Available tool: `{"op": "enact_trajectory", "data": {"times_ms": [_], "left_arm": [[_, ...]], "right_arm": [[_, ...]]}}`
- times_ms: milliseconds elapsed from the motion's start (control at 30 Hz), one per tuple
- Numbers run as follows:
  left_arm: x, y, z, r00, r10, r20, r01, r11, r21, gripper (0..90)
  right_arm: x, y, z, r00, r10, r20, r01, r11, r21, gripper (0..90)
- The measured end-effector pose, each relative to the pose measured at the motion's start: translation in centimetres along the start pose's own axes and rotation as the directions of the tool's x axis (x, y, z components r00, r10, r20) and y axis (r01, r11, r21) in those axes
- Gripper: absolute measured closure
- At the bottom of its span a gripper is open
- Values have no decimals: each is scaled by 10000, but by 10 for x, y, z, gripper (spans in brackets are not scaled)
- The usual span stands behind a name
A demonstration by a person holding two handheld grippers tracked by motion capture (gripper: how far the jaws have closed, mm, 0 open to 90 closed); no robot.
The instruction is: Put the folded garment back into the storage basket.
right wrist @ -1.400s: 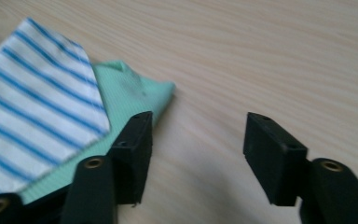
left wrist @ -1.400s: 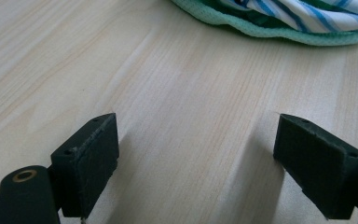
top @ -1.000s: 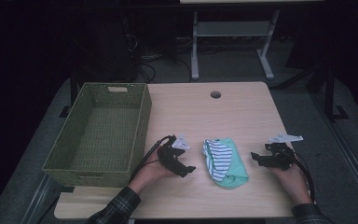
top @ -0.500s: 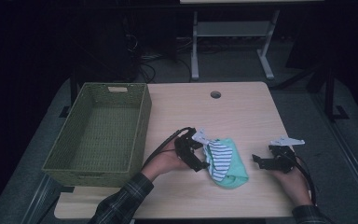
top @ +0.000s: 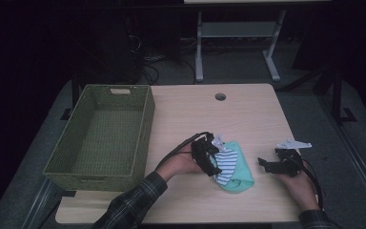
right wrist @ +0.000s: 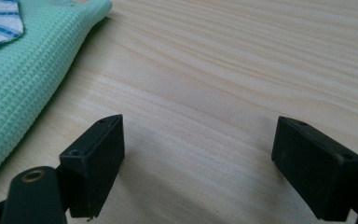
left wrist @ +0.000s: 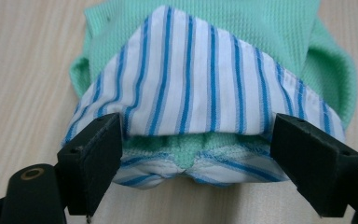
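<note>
A folded mint-green waffle cloth [top: 240,179] lies on the wooden table [top: 228,119] with a blue-and-white striped cloth [top: 226,162] folded on top of it. My left gripper [top: 215,162] is at the bundle's left edge. In the left gripper view its jaws [left wrist: 196,140] stand wide apart on either side of the striped cloth [left wrist: 200,84], without pinching it. My right gripper [top: 265,164] rests to the right of the bundle, pointing at it. Its jaws [right wrist: 198,140] have just been opening and are open over bare wood, with the green cloth [right wrist: 23,79] off to their left.
An empty green woven basket [top: 95,176] stands on the table's left side, close to my left forearm. A round cable hole [top: 220,97] sits near the far edge. Bare tabletop stretches beyond the cloths. Dark floor and a metal stand [top: 200,43] lie behind.
My left gripper has moved right, from beside the basket up to the cloth bundle, and now straddles its edge. The right hand has stayed where it was.
</note>
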State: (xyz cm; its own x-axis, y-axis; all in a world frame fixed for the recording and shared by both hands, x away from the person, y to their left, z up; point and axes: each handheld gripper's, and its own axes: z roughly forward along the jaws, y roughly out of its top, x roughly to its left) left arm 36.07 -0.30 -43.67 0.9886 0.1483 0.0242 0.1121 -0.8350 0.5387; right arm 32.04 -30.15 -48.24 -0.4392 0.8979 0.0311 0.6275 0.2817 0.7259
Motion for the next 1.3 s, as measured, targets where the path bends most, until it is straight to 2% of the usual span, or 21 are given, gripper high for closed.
{"op": "enact_trajectory", "data": {"times_ms": [267,333,467,533,600,767,900,1000,1100,1300], "left_arm": [[0,-3,15,9997,34,222,-42,9994,355,183],[0,-4,17,9992,-154,378,144,9996,252,194],[1,-4,17,9985,-214,501,201,9995,263,225],[0,-4,17,9983,-185,551,172,9996,242,262],[-1,-3,15,9979,-33,645,13,9996,298,338],[-2,-3,13,9962,0,872,-16,9998,178,536],[-2,-4,12,9944,-21,1057,4,9999,163,636],[-2,-4,12,9940,-36,1092,23,9999,124,683],[0,-6,11,9925,-371,1169,371,9993,21,708],[2,-5,1,9913,-556,1191,585,9981,-209,730]], "right_arm": [[0,0,0,10000,5,6,-5,10000,0,169],[0,0,0,10000,5,5,-5,10000,-2,169],[0,0,0,10000,9,8,-9,10000,-3,169],[0,0,0,10000,5,8,-5,10000,-3,169],[0,0,0,10000,8,7,-8,10000,-2,170],[0,0,0,10000,16,17,-16,10000,-1,169],[0,0,0,10000,13,18,-13,10000,-1,169],[0,0,0,10000,18,18,-18,10000,-1,169],[0,0,0,10000,13,18,-13,10000,-1,169],[0,0,0,10000,14,16,-14,10000,1,169]]}}
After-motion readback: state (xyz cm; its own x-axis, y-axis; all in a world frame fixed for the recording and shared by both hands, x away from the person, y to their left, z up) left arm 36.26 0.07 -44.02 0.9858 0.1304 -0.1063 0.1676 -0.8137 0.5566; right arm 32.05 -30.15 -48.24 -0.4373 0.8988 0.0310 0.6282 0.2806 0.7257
